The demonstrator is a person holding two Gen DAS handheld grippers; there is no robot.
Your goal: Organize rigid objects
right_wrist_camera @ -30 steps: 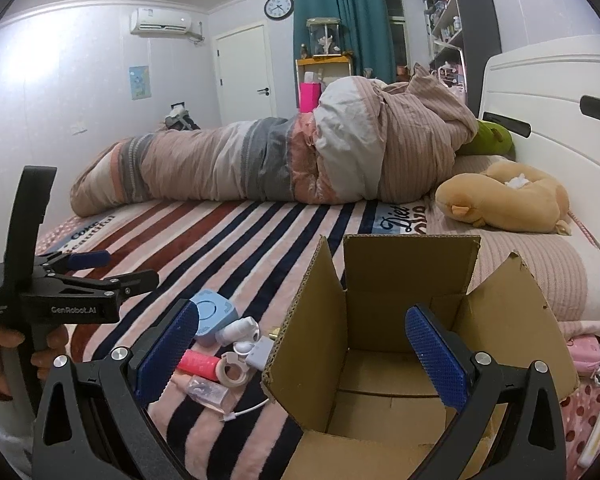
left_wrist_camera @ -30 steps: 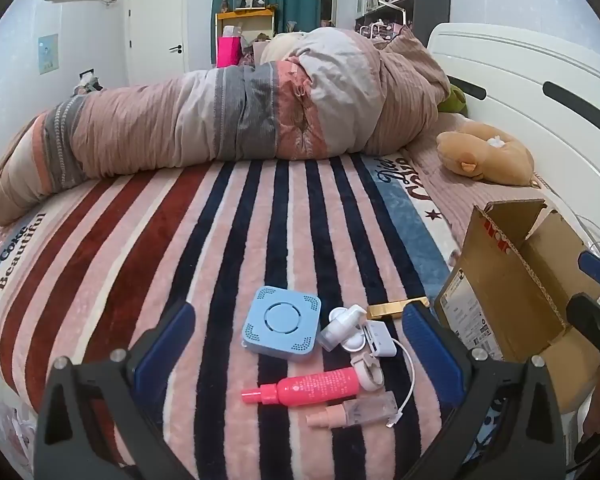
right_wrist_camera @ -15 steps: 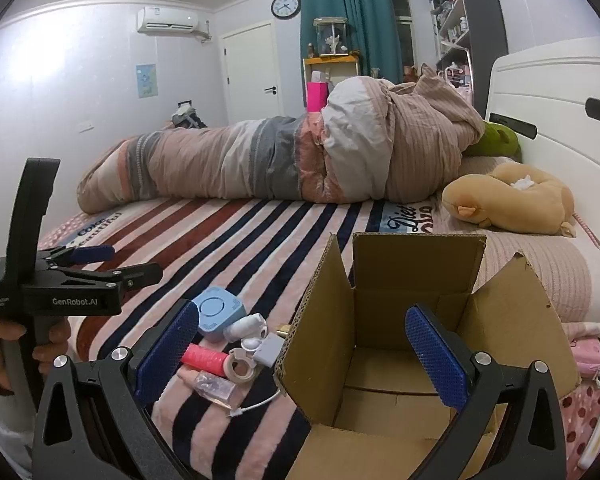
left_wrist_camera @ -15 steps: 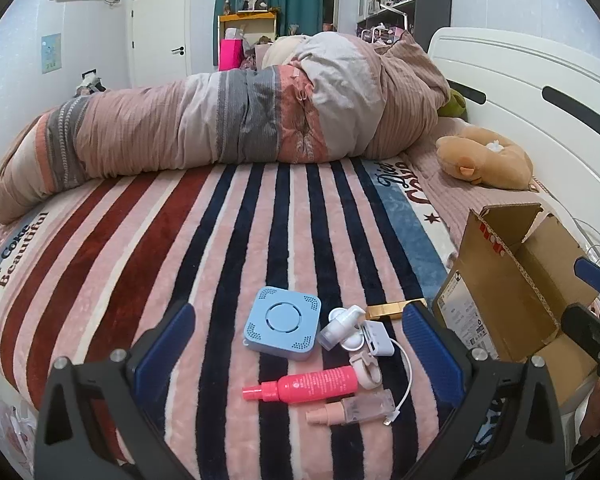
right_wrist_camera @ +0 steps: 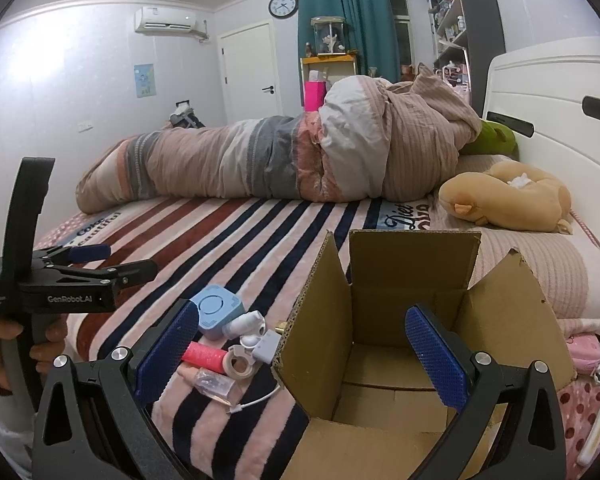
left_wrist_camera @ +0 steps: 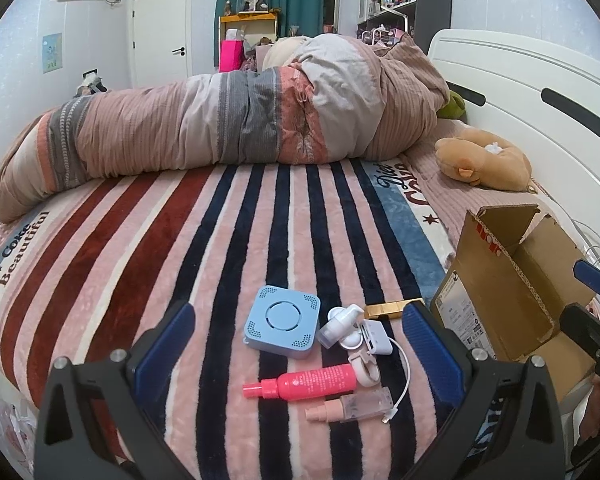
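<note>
A small pile lies on the striped blanket: a light blue square speaker (left_wrist_camera: 282,327), a white pump bottle (left_wrist_camera: 338,325), a gold bar (left_wrist_camera: 392,308), a white adapter with cable (left_wrist_camera: 378,336), a tape ring (left_wrist_camera: 365,368), a pink spray bottle (left_wrist_camera: 306,387) and a clear pink bottle (left_wrist_camera: 352,403). My left gripper (left_wrist_camera: 296,354) hovers open over this pile. An open cardboard box (right_wrist_camera: 400,344) stands to the right of it. My right gripper (right_wrist_camera: 300,354) is open, straddling the box's left wall. The same speaker (right_wrist_camera: 216,310) and pink spray bottle (right_wrist_camera: 204,356) show left of the box.
A rolled duvet (left_wrist_camera: 228,120) lies across the far side of the bed. A tan plush toy (left_wrist_camera: 484,162) rests by the white headboard (left_wrist_camera: 540,80). Small pink items (right_wrist_camera: 588,354) sit right of the box. A hand (right_wrist_camera: 40,354) holds the left gripper's handle.
Both views have risen and pulled back slightly. The pile and the box have not moved, and both grippers stay open.
</note>
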